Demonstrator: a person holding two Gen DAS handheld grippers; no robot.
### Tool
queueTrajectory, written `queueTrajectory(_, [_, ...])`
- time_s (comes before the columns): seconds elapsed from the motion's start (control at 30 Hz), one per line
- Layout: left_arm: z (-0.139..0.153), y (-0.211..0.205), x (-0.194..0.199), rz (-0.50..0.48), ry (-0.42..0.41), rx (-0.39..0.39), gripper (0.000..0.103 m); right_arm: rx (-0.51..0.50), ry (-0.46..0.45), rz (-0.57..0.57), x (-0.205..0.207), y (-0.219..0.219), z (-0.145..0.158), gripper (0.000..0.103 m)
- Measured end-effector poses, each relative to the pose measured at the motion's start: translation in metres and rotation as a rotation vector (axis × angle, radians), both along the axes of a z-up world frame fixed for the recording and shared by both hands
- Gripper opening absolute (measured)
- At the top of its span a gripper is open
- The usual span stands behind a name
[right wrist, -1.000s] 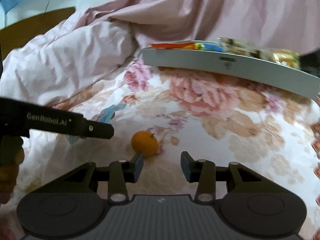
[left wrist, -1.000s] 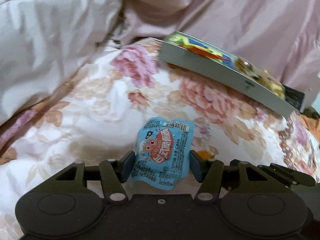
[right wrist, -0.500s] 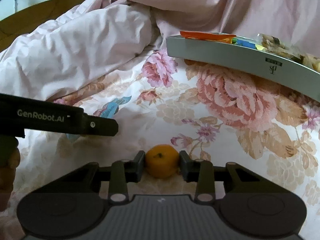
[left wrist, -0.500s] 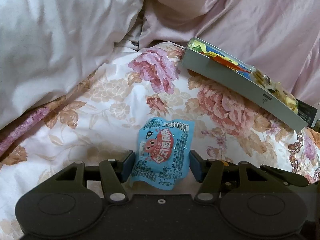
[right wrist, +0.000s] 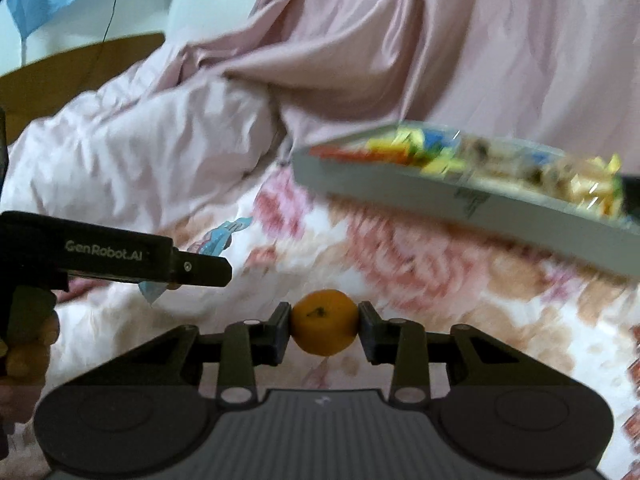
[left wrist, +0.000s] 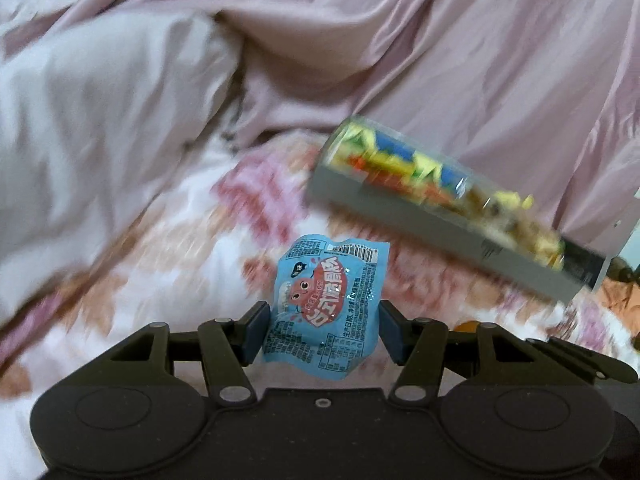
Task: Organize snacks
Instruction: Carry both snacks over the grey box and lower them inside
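Note:
A blue snack packet (left wrist: 326,304) with a red cartoon label stands upright between the pads of my left gripper (left wrist: 323,332), which is shut on it and holds it above the floral bedspread. My right gripper (right wrist: 324,328) is shut on a small orange (right wrist: 324,326), with a pad pressed on each side. A grey tray (left wrist: 440,236) filled with colourful snack packs lies on the bed ahead and to the right. It also fills the upper right of the right wrist view, grey tray (right wrist: 400,188). There the left gripper (right wrist: 200,272) reaches in from the left.
A floral bedspread (right wrist: 440,280) covers the bed. A rumpled pink quilt (left wrist: 100,120) piles up at the back and left. A person's hand (right wrist: 24,344) grips the left tool's handle. A wooden headboard edge (right wrist: 80,56) shows at far left.
My right gripper moved onto the orange and shut on it. Both grippers have since risen off the bedspread with their loads. The tray's contents now show more from above.

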State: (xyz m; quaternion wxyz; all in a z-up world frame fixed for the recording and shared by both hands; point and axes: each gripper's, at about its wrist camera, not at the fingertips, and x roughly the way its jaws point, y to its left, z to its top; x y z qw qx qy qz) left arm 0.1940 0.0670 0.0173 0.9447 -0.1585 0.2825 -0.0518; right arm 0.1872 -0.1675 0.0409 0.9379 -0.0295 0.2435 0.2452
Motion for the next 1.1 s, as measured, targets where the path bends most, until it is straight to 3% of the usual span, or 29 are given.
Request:
queueTrajectory(0.23, [0.050,-0.028,0.048,-0.025,-0.093,-0.020,0.060,-0.012,-0.110,-0.084,0.024,-0.035,0.040,0.040])
queueTrajectory(0.43, [0.073,-0.057,0.089,-0.040,-0.137,0.008,0.060,-0.010,-0.136,-0.182,0.053,-0.060,0.052,0.040])
queueTrajectory(0.77, [0.067,-0.090,0.131,-0.061,-0.105,0.060,0.060,-0.028,-0.137,-0.251,0.080,-0.074,0.041,0.040])
queueTrajectory(1.1, [0.050,-0.101,0.145,-0.061,-0.077,0.089,0.061,-0.064,-0.145,-0.264,0.081,-0.074,0.027,0.040])
